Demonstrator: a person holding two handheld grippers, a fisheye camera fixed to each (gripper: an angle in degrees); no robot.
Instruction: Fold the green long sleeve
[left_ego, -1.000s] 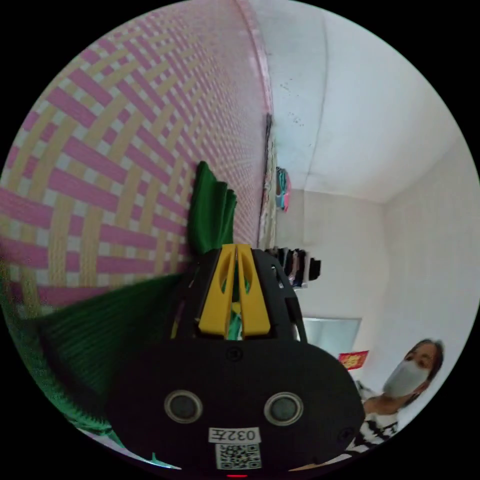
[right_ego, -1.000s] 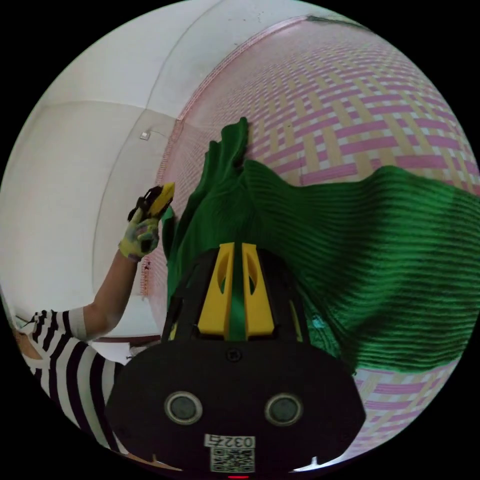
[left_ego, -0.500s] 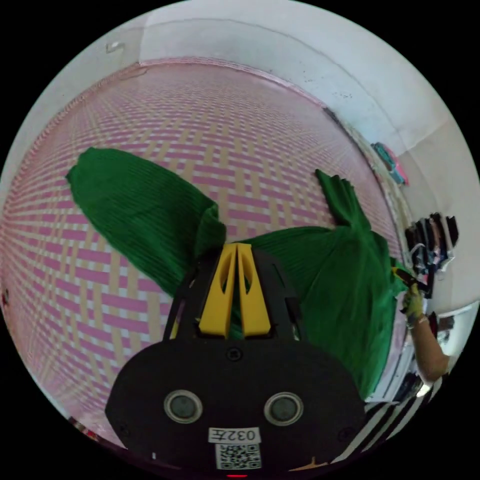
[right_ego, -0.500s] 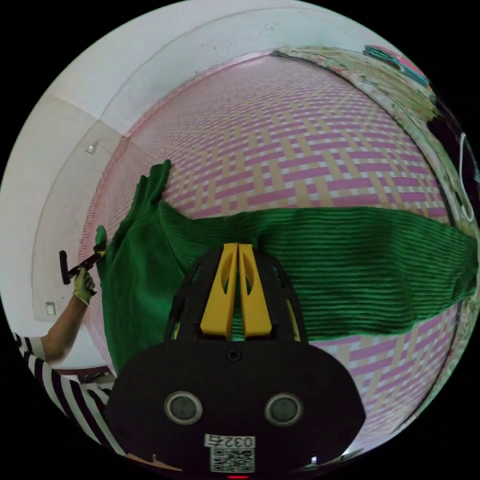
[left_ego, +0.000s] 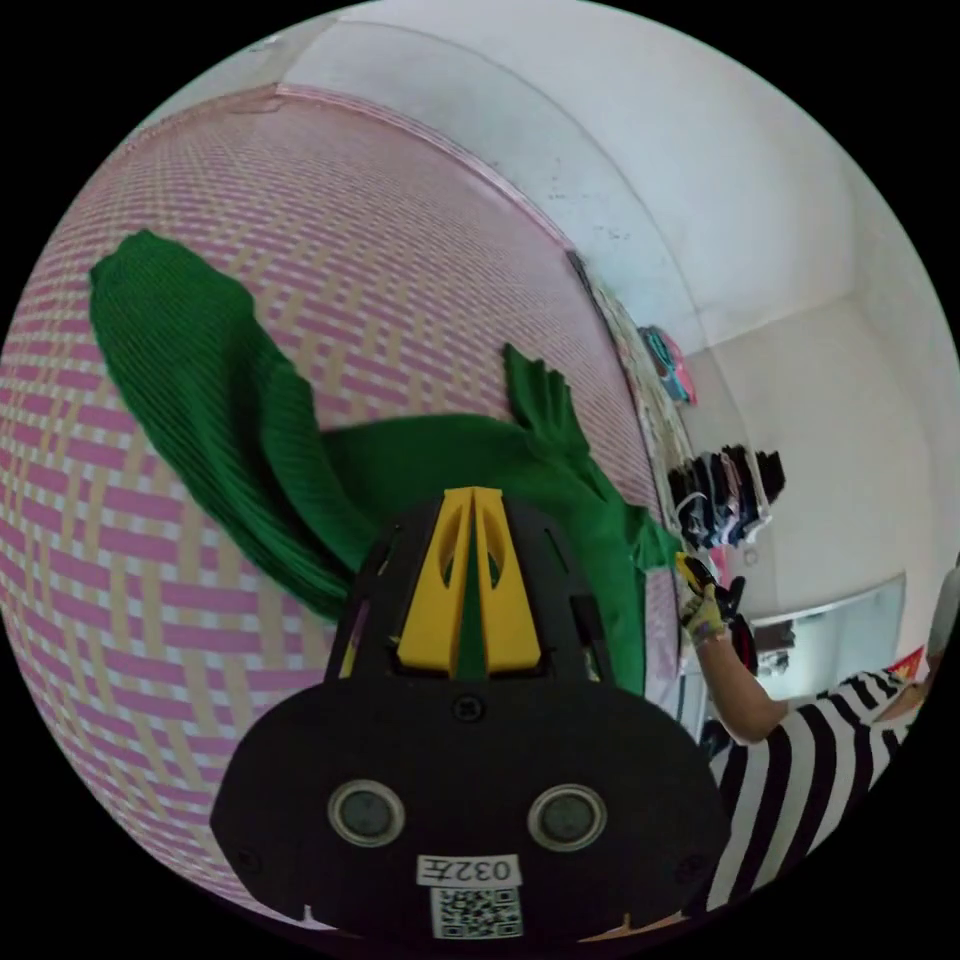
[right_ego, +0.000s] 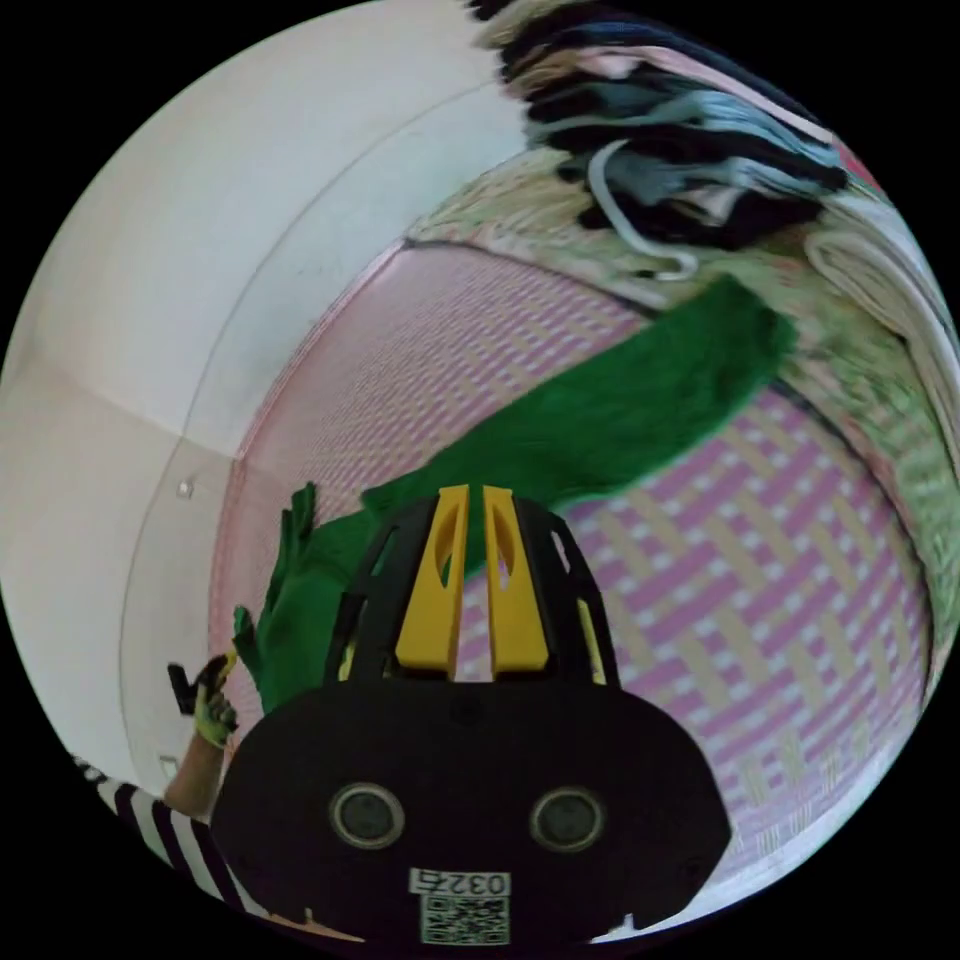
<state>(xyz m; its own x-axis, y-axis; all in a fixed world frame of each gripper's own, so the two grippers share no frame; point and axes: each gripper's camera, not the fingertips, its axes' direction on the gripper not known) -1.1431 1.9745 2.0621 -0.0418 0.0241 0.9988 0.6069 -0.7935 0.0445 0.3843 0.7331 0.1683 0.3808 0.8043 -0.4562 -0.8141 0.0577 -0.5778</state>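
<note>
Green long sleeve (left_ego: 470, 460) is being held spread over the pink woven mat (left_ego: 380, 250), unfolded; left gripper (left_ego: 473, 520) and right gripper (right_ego: 468, 515) are each pinching its fabric; all folds are pending

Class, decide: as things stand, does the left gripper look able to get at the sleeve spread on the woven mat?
Probably not at once. The left tongs are shut on the green top, so they must let go first. Otherwise the spread sleeve lies bare on the mat, with nothing across it.

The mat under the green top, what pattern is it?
Pink and tan woven checks on the mat, clearest in the left gripper view.
</note>
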